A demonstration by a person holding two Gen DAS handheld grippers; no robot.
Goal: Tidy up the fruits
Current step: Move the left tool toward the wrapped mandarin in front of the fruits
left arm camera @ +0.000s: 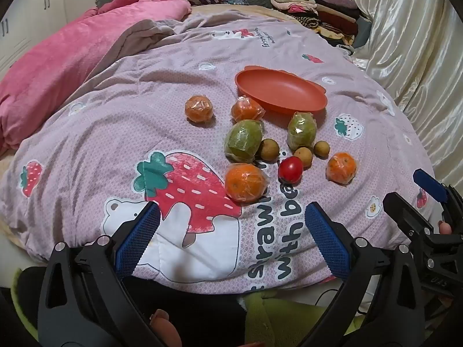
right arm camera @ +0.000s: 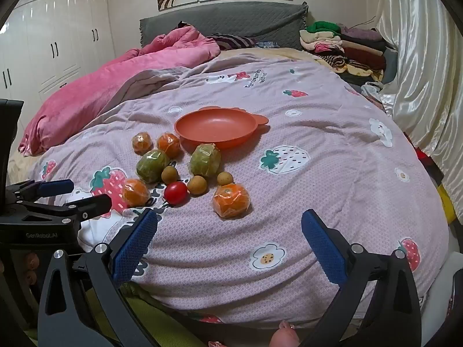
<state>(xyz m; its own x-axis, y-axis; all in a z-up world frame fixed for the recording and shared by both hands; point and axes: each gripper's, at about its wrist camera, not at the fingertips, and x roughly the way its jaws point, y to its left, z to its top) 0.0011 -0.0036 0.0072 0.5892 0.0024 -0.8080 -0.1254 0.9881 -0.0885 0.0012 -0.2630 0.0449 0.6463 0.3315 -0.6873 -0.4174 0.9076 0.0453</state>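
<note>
Ten pieces of fruit lie in a loose cluster on the bed's strawberry-print quilt (left arm camera: 115, 133) in front of you, none of them in the orange dish (left arm camera: 280, 89) yet. That dish sits empty at the far side of the cluster, its near rim just beside a wrapped orange (left arm camera: 246, 109) and a wrapped green fruit (left arm camera: 301, 130). A second wrapped green fruit (left arm camera: 243, 141) lies to the left of the first, and another orange (left arm camera: 199, 108) sits a little apart at the far left. Closer to you are three small brown longans (left arm camera: 269, 149), a red tomato (left arm camera: 290, 169) and two more wrapped oranges, one nearest your left tool (left arm camera: 245, 182) and one off to the right (left arm camera: 341, 167).

Your left tool (left arm camera: 231, 222) hangs over the near edge of the quilt with its blue pads spread wide and nothing between them; the nearest orange lies just beyond the fingertips. Your right tool (right arm camera: 230, 231) is likewise spread fully, gripping nothing, and points at the quilt with the right-hand orange (right arm camera: 231, 199) just ahead of it. From the right wrist view your left tool shows at the left edge, beside the cluster.

A pink blanket (left arm camera: 72, 66) is bunched at the far left of the bed, and folded clothes (left arm camera: 315, 8) are stacked at the far right near a pale curtain (left arm camera: 405, 43).
</note>
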